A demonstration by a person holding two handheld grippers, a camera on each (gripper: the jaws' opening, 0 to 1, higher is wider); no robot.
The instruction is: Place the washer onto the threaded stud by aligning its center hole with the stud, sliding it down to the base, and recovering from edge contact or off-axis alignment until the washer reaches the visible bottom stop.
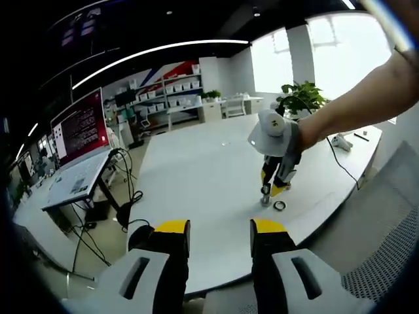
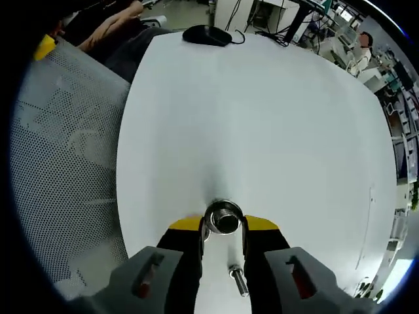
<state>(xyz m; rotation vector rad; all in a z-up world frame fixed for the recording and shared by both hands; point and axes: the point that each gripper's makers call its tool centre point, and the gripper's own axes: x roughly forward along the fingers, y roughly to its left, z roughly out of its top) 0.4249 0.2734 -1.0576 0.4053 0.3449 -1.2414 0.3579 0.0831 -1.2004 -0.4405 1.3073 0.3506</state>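
In the right gripper view, my right gripper (image 2: pixel 224 224) is shut on a thick round metal ring, the washer (image 2: pixel 222 207). Its yellow-tipped jaws press on both sides of it, just above the white table (image 2: pixel 262 118). The ring's centre is dark and shiny, and I cannot tell what fills it. In the left gripper view, a person's arm holds the right gripper (image 1: pixel 272 188) pointing down over a short upright metal post, the stud (image 1: pixel 265 196). My left gripper (image 1: pixel 220 227) hangs open over the near table edge, holding nothing.
A small dark ring (image 1: pixel 280 205) lies flat on the table (image 1: pixel 196 176) just beside the stud. A short metal cylinder (image 2: pixel 237 278) shows between the right jaws. A mesh chair (image 2: pixel 65 144) stands at the table edge, with a black mouse (image 2: pixel 206 34) and a laptop (image 1: pixel 82 154) further off.
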